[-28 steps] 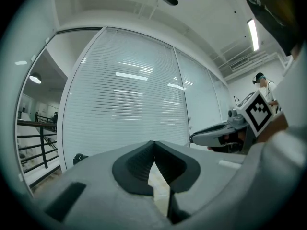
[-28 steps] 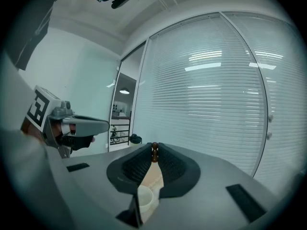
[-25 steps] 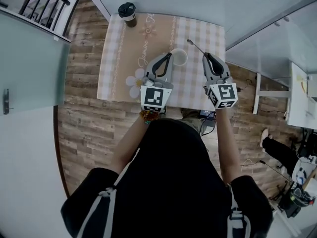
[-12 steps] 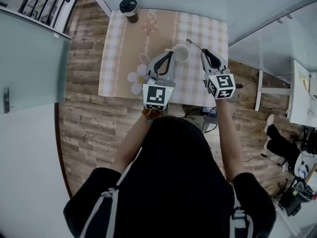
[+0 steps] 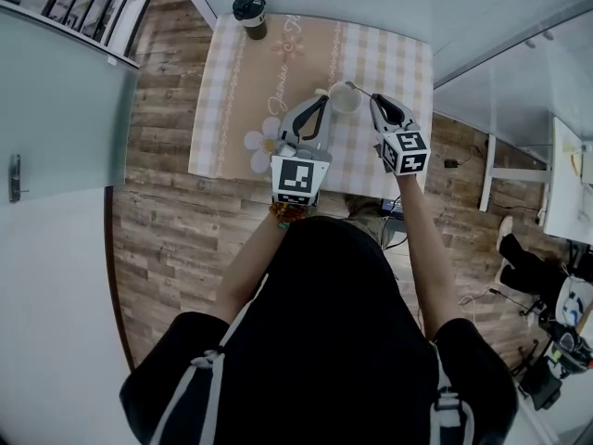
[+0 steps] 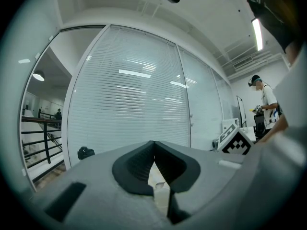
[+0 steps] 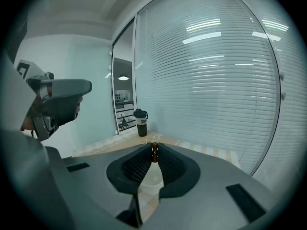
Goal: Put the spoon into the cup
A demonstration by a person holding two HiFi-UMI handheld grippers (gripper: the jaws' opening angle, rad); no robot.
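A white cup (image 5: pixel 346 100) stands on the checked tablecloth (image 5: pixel 232 109). My left gripper (image 5: pixel 323 100) is at the cup's left side, its jaws closed on the handle; the white cup (image 6: pixel 160 195) shows through the gap under its meeting tips. My right gripper (image 5: pixel 375 100) is shut on the spoon (image 5: pixel 361 90), whose dark handle (image 7: pixel 154 152) sits pinched between the tips. The spoon's thin shaft reaches left, with its bowl over the cup's rim. In the right gripper view the cup (image 7: pixel 151 181) lies just below the jaws.
A dark lidded tumbler (image 5: pixel 250 12) stands at the table's far left corner, also seen as the tumbler (image 7: pixel 141 122) in the right gripper view. Glass walls with blinds close off the far side. Wooden floor surrounds the small table.
My right gripper has come down and to the left with the spoon, bringing its bowl from beyond the cup to over the rim. The left gripper has stayed put.
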